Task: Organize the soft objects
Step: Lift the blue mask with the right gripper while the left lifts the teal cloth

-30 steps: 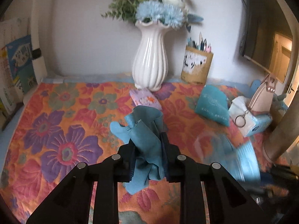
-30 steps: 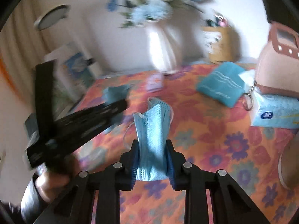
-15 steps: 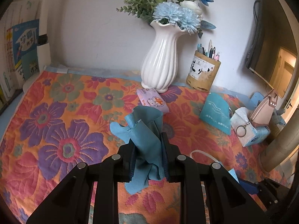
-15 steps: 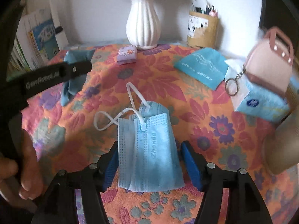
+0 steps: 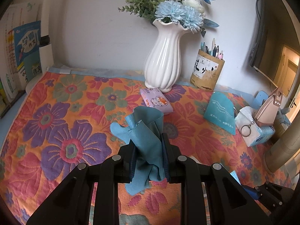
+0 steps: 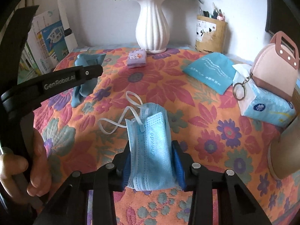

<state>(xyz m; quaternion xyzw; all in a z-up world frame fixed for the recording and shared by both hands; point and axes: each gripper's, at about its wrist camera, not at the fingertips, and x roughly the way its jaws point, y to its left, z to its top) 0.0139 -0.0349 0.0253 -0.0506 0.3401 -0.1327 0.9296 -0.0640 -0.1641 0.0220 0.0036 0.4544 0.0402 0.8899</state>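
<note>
Both claws carry something soft. Left claw point(image 5: 149, 154) is clamped tight on a crumpled teal cloth point(image 5: 145, 131), whose folds rise above the fingers and hang below them, over the surface point(image 5: 56, 131) with its orange floral cover. From the right wrist view the same cloth point(image 6: 84, 75) shows draped around the left claw's tip, and a hand point(image 6: 28, 168) grips that tool's handle at the left edge.

Right claw point(image 6: 152, 161) has a folded light-blue face mask point(image 6: 150, 146) between its blue pads; its jaws have just been closing, and the pads now appear to press the mask's sides. The mask's far end and its white ear loops point(image 6: 120, 116) lie on the cover ahead of the fingers.

Farther back, a white ribbed vase point(image 5: 165, 56) with blue and white flowers stands near the wall, and a small purple tissue pack point(image 5: 156, 101) lies just in front of it. A tan pen holder point(image 5: 206, 71) stands to the vase's right. A teal pouch point(image 5: 220, 112) lies flat right of the tissue pack, and beside it a pink coin purse point(image 6: 273, 65) with a key ring rests on a blue tissue box point(image 6: 266, 103). Books point(image 5: 24, 52) stand at the left edge.
</note>
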